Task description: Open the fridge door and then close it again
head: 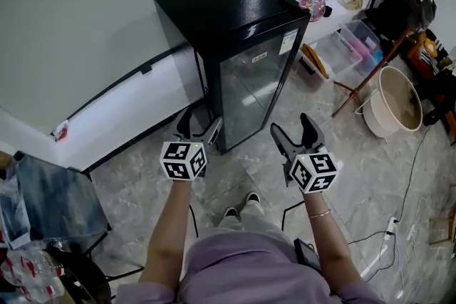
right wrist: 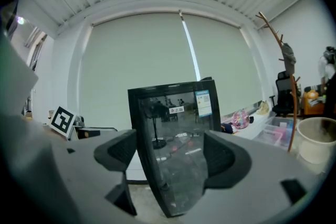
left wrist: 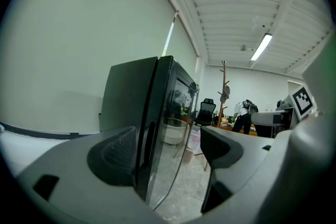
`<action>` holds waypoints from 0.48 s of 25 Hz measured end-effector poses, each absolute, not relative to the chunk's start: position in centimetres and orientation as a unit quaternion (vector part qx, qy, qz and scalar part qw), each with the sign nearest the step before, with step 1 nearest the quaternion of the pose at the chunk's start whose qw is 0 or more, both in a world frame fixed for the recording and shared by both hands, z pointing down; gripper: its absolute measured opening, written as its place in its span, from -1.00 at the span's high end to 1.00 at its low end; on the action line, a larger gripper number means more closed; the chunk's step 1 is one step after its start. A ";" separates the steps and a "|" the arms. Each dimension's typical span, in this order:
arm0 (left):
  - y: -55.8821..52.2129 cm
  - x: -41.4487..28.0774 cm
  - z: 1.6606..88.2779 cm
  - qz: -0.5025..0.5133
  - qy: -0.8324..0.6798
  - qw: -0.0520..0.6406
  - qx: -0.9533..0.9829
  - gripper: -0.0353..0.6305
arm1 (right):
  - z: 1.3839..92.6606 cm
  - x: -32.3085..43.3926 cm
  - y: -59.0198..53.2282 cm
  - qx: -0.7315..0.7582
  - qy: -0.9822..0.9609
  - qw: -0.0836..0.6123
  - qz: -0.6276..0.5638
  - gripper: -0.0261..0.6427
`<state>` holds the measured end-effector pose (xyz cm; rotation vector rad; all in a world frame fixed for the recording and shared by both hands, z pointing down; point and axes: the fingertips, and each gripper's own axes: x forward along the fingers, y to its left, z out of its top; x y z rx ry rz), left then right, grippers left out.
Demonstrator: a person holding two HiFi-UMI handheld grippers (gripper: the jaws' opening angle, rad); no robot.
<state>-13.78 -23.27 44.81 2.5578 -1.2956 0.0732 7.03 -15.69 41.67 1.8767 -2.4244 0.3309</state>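
Fridge door [head: 253, 85] closed, standing near in front of the fingers, apart from them. Left gripper [head: 199, 124] and right gripper [head: 292, 126] both with fingers spread, holding nothing.

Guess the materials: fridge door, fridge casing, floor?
Fridge door: looks like glass in a black frame; it is see-through and mirrors the room.
Fridge casing: glossy black, probably painted metal; sharp light glints on the top.
Floor: stone-look tile or marble, grey and veined, with a slight sheen.
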 end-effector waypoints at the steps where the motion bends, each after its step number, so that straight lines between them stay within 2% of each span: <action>1: -23.6 -13.8 44.7 0.025 -0.450 0.136 0.882 -0.22 | 41.6 7.1 -16.2 0.605 -0.788 0.029 0.107 -0.26; 12: -27.1 -12.9 46.8 0.041 -0.474 0.152 0.866 -0.20 | 43.5 7.2 -20.5 0.568 -0.811 0.042 0.129 -0.22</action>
